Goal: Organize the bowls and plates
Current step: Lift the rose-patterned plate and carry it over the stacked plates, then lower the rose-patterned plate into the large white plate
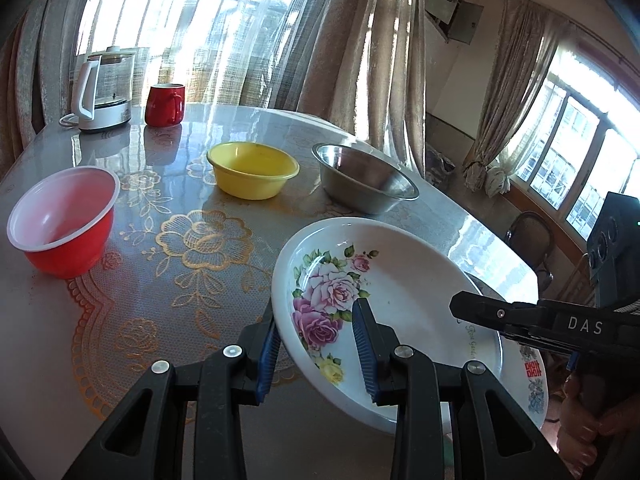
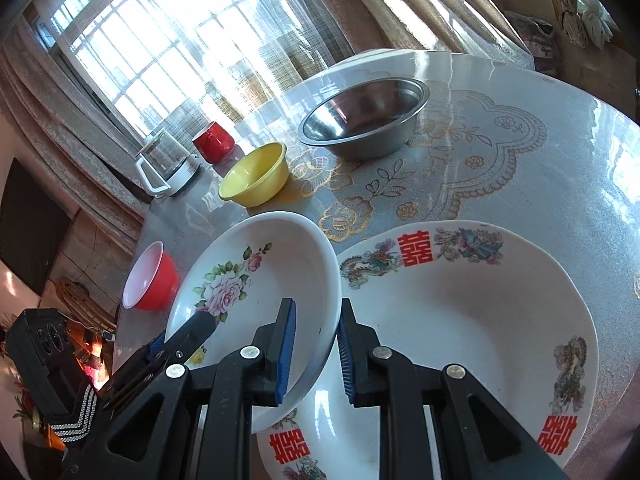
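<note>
the rose plate (image 1: 384, 292) is held off the bench (image 1: 168, 264) between both grippers, tilted, with its hollow facing up and toward the cameras. the left gripper (image 1: 318, 350) has its jaws clamped on the plate's near-left rim, one blue pad under the outer wall and one inside on the painted roses. the right gripper (image 2: 316, 354) is clamped on the opposite rim, one pad inside the well and one outside the wall (in the left wrist view it reaches in from the right, over the plate's far side).

the relation that counts: the rose plate hangs just above and partly over the dragon plate (image 2: 480, 320), which lies flat on the bench to the right of it in the right wrist view, its left edge already hidden under the raised rim. both plates are round, so neither has a long axis; only the tilt matters, the held plate's low side being the one toward the right gripper. judging from this, the next move is likely to level it and lower it into the dragon plate.

the red bowl (image 1: 64, 220), yellow bowl (image 1: 253, 170) and steel bowl (image 1: 364, 178) stand apart farther back, not yet nested.
</note>
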Motion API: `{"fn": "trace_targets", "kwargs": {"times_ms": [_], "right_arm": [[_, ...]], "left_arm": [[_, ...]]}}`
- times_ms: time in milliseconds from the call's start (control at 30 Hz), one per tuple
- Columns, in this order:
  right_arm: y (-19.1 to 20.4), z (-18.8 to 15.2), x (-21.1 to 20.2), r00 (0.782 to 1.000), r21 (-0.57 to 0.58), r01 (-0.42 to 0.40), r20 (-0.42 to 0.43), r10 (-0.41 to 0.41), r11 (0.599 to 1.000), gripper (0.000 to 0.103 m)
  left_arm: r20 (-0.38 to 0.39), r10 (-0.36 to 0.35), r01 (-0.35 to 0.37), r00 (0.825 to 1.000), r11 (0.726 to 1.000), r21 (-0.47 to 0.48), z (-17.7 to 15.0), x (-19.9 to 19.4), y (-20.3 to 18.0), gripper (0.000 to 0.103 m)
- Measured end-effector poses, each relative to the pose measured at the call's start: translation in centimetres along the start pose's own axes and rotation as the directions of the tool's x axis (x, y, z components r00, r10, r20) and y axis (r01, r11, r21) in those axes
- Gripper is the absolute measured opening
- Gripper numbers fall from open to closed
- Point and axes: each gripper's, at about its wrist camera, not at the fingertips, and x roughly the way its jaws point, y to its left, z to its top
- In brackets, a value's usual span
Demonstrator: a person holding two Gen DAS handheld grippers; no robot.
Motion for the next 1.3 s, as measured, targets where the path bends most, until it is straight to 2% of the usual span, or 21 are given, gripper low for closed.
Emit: {"fn": "trace_targets", "kwargs": {"times_ms": [467,867,933,1067,1167,1300], "right_arm": [[-3.8,-1.6,-3.1,1.000,0.087,0.012,0.020,-0.014,0.996,0.020],[-7.9,-3.4,-5.4,0.999,0.178,0.050,0.012,-0.053,0.983,0.020],[-8.4,-3.6,-5.4,0.998,0.190,0.063,-0.001,-0.064,0.980,0.020],[-8.3,-3.7,-5.4,0.997,0.173,0.079,-0.006,-0.080,0.982,0.020],[-7.7,-3.5,-5.2,0.992,0.137,0.128,-0.020,-0.127,0.982,0.019],[-7.0,-3.3,-4.8,0.982,0.072,0.188,-0.037,-0.185,0.980,0.019]], "left_arm": [[-0.018,-0.074,0.075,0.997,0.994,0.078,-1.2,0.1,-3.6,0.035],[-0.054,-0.158,0.166,0.986,0.961,0.219,-2.6,-0.1,-7.8,0.035],[-0.076,-0.161,0.175,0.984,0.958,0.226,-2.7,0.2,-8.0,0.039],[-0.116,-0.174,0.195,0.978,0.960,0.203,-2.8,0.5,-7.7,0.042],[-0.137,-0.201,0.224,0.970,0.958,0.179,-2.7,0.3,-7.4,0.047],[-0.157,-0.188,0.218,0.970,0.955,0.204,-2.7,-0.1,-7.7,0.049]]}}
